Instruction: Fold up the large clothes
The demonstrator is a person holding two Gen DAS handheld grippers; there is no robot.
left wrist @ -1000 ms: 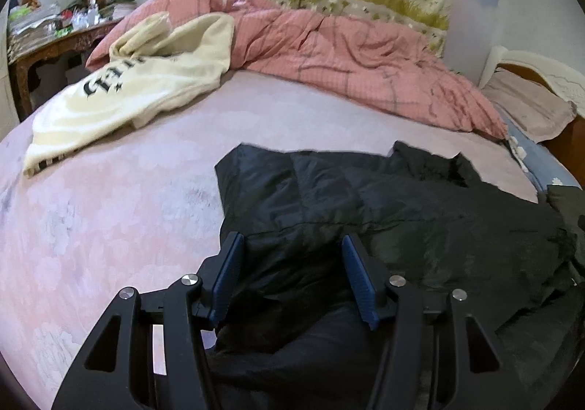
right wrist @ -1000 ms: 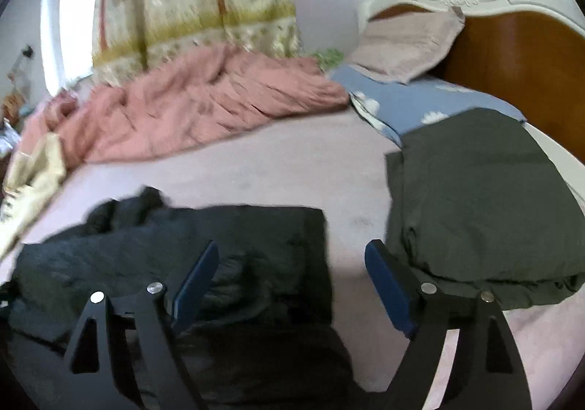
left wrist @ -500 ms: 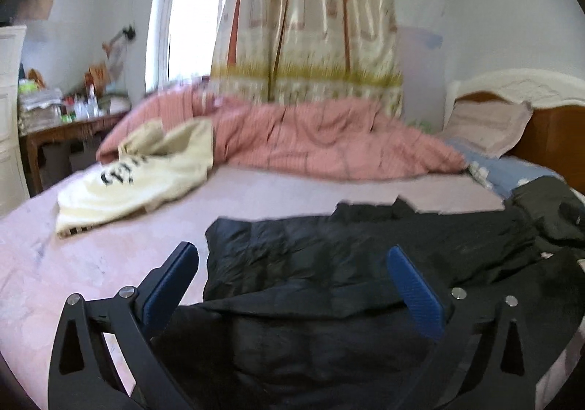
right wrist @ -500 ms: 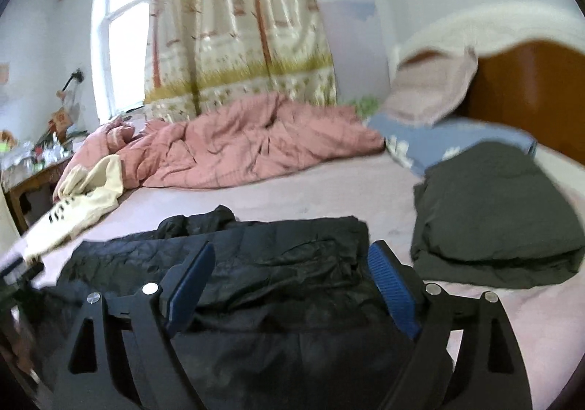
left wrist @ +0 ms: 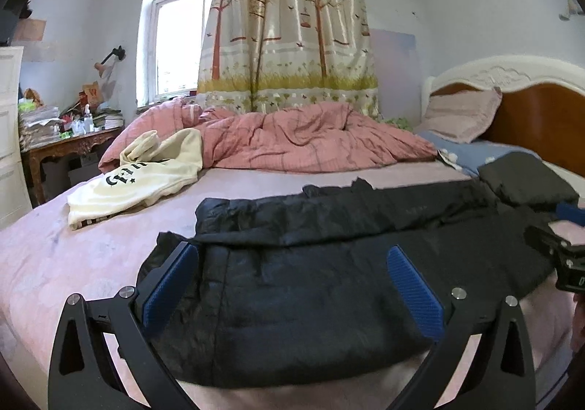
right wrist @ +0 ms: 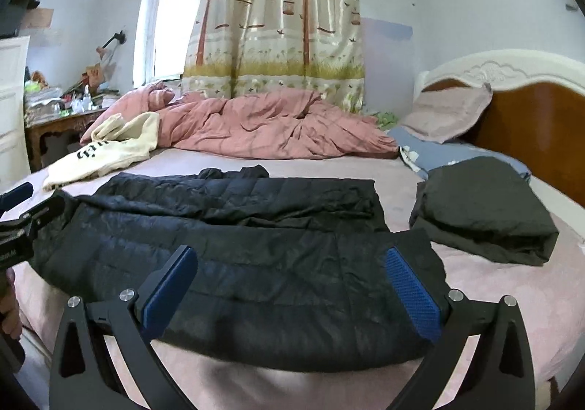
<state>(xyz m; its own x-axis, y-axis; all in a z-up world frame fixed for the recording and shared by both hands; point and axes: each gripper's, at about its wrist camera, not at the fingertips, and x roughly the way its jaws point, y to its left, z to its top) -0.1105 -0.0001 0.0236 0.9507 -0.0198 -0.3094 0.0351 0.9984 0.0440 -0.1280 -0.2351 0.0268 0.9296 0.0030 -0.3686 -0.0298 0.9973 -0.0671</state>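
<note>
The black quilted jacket (left wrist: 310, 285) lies across the pink bed (left wrist: 73, 256), folded lengthwise into a long band with its upper half doubled over towards the near edge. It looks light and puffy, with a slick, shiny shell: soft enough to slump out of shape, and probably slippery enough for layers to slide over one another when lifted. The safest holds, I judge, are at the two ends of the band, pinching all the layers together near the corners rather than at the smooth middle, where a single layer could slip free.

The left tool (left wrist: 292, 285) stands with its jaws spread as wide as they go, nothing between the blue pads (left wrist: 413, 285); the jacket's left end lies just beyond and below the fingertips, not touched. The right tool (right wrist: 292, 285) has its jaws opening to their widest and also grips nothing; the jacket's right end lies just ahead of it, with its far corner close to the folded dark green garment (right wrist: 486, 212) that rests nearer the headboard (right wrist: 541, 117). A cream sweatshirt (left wrist: 139, 179) lies well apart at the far left, against the heaped pink duvet (left wrist: 310, 143), probably waiting its turn
</note>
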